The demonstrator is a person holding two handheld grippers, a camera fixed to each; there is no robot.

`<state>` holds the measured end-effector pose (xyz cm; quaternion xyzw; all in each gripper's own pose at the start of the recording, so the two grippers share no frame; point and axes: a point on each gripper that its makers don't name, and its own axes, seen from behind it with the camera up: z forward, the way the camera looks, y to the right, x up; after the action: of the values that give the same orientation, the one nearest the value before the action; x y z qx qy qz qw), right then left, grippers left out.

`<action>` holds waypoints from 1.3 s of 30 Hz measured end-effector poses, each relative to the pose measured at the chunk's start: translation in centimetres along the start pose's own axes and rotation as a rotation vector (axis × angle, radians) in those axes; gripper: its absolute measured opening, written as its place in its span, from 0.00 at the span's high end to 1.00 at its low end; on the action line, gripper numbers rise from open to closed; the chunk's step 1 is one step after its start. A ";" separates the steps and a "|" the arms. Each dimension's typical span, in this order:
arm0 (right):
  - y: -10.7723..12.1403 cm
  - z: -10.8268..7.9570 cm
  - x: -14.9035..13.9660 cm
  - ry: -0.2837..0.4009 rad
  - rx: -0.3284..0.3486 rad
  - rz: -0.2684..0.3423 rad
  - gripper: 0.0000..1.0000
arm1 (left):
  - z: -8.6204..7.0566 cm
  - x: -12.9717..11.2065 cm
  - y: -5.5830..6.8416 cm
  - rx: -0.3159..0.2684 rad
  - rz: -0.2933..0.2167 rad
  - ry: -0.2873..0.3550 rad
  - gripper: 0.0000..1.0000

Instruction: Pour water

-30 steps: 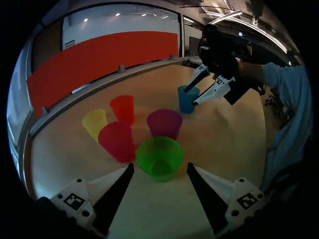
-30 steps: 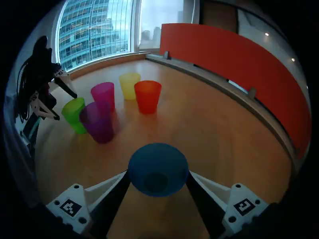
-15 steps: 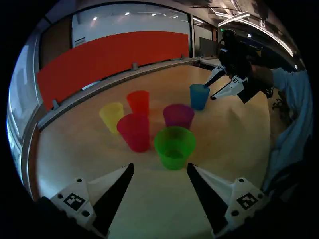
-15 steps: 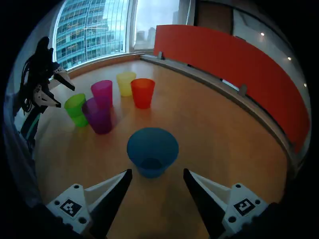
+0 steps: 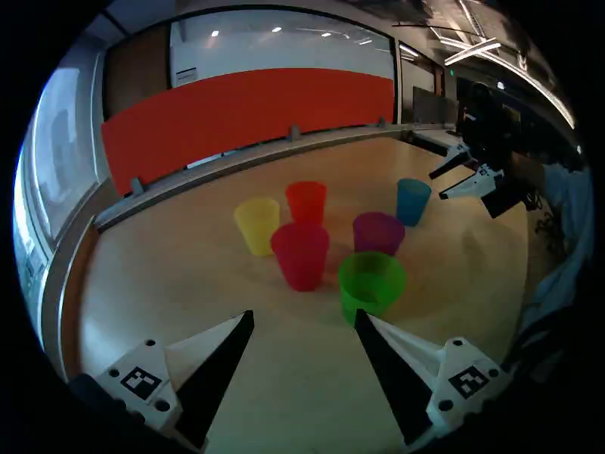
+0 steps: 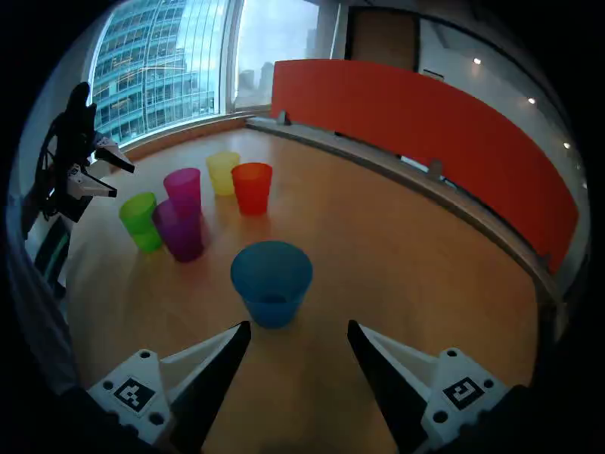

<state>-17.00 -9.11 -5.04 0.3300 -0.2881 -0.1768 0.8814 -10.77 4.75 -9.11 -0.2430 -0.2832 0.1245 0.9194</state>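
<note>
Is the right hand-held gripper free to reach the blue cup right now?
Probably yes: the right hand-held gripper is open, and the blue cup stands upright straight ahead, with nothing between them.

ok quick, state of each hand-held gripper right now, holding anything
Left hand-held gripper: open, holding nothing; green cup just ahead.
Right hand-held gripper: open, holding nothing; blue cup just ahead.

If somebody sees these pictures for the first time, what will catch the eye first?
A cluster of bright cups stands on the wooden table, with a long orange-red panel behind it. One blue cup stands apart, just in front of the open right claw.
</note>
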 end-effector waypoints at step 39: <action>7.9 -10.9 8.7 0.555 -0.615 0.234 0.01 | -2.6 10.5 -6.7 0.403 -0.142 0.459 0.00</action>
<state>-2.52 -2.60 -2.96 0.0519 -0.0093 -0.0577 0.9969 -0.15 1.93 -2.72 -0.0570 -0.0542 0.0557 0.9953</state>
